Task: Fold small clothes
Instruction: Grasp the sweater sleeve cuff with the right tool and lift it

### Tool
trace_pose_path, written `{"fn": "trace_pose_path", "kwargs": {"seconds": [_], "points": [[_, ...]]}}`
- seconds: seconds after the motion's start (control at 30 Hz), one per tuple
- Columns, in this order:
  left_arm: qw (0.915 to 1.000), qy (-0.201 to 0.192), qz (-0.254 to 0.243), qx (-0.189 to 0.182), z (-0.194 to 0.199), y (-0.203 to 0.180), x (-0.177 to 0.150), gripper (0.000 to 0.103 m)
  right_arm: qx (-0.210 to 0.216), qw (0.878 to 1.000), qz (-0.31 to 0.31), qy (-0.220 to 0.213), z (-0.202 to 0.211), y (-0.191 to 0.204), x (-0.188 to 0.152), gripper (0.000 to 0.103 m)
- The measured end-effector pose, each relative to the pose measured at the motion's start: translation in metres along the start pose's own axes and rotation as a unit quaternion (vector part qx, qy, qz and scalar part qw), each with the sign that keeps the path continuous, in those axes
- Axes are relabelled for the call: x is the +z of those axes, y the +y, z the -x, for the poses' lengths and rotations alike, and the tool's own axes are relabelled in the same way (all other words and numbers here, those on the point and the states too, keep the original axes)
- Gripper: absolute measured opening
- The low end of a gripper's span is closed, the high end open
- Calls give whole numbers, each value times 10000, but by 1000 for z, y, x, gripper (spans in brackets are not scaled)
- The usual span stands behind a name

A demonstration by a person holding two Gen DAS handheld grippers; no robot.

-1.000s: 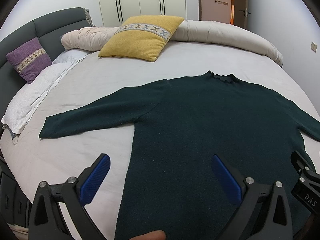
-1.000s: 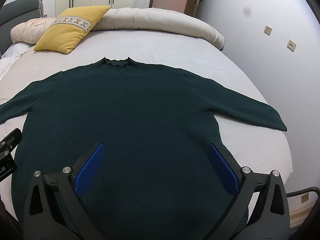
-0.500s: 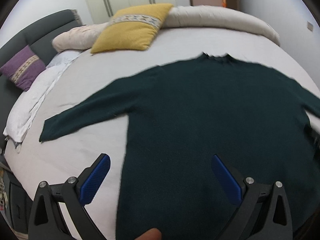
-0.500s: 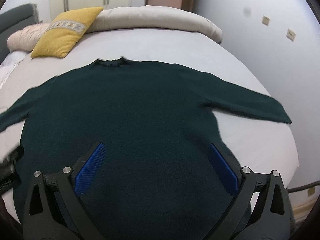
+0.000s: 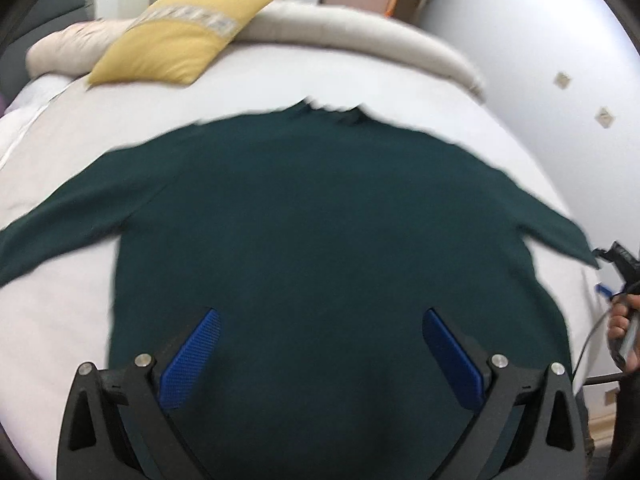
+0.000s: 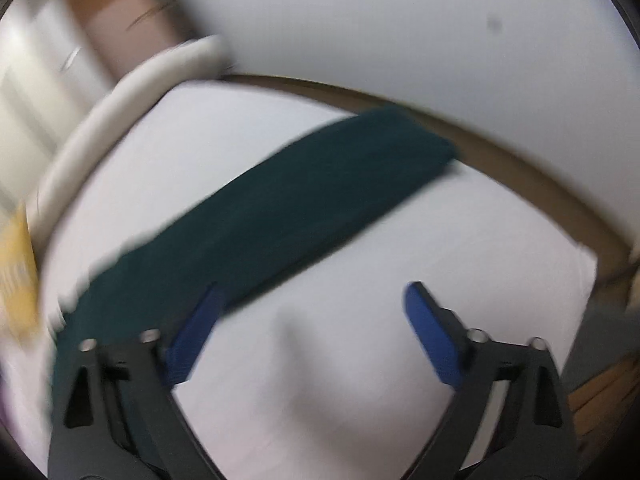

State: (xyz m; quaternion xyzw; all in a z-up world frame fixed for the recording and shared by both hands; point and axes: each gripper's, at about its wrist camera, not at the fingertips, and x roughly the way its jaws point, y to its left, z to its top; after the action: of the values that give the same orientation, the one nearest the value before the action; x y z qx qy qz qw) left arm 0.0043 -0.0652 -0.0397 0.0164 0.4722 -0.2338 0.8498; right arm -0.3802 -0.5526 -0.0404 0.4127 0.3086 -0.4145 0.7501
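Left wrist view shows one dark green sweater [image 5: 320,240] spread flat, front down or up I cannot tell, in the middle of the bed [image 5: 360,76], collar toward the pillows and both sleeves out to the sides. A second ago both tongs hung over the sweater's lower body. Now the right tongs [image 6: 312,336] have swung out to the sweater's right sleeve [image 6: 304,208], which lies diagonally just beyond them; their jaws are closing but stand wide, with only bare sheet between them. From the left wrist view they [image 5: 618,264] sit at that sleeve's cuff. The left tongs [image 5: 320,356] remain wide over the sweater's hem, holding nothing. I judge the first fold, sleeve inward, is about to start. Counted: one sweater, two sleeves, two tongs, one yellow cushion [image 5: 180,36], one rolled duvet [image 5: 360,36].
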Motion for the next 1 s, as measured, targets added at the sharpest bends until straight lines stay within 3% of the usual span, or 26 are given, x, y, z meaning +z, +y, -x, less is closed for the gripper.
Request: {"fn": "trace_pose_path", "kwargs": {"seconds": [0.07, 0.17, 0.27, 0.43, 0.5, 0.63, 0.83, 1.0], "points": [[9998, 19, -184, -13, -5, -17, 5, 103, 442, 9973, -593, 31, -9, -35, 22, 76], [9997, 53, -53, -235, -9, -25, 13, 103, 831, 9930, -844, -7, -18, -54, 46, 71], [9995, 24, 16, -309, -20, -29, 23, 103, 1348, 9839, -1170, 115, -37, -66, 62, 54], [9983, 12, 195, -558, -30, -16, 40, 102, 1486, 9798, -1333, 147, -65, -75, 81, 16], [9975, -1, 321, -636, -33, -8, 48, 100, 1448, 9810, -1283, 135, -68, -70, 103, 10], [9950, -28, 542, -844, -39, 7, 62, 96, 1181, 9907, -661, -127, -51, -39, 110, 6], [9908, -118, 743, -1126, -36, 25, 69, 96, 1279, 9901, 218, -538, -3, 38, 98, 5], [9846, -189, 1029, -1403, -35, 36, 75, 96, 1526, 9713, 1749, -520, 15, 154, 58, 5]]}}
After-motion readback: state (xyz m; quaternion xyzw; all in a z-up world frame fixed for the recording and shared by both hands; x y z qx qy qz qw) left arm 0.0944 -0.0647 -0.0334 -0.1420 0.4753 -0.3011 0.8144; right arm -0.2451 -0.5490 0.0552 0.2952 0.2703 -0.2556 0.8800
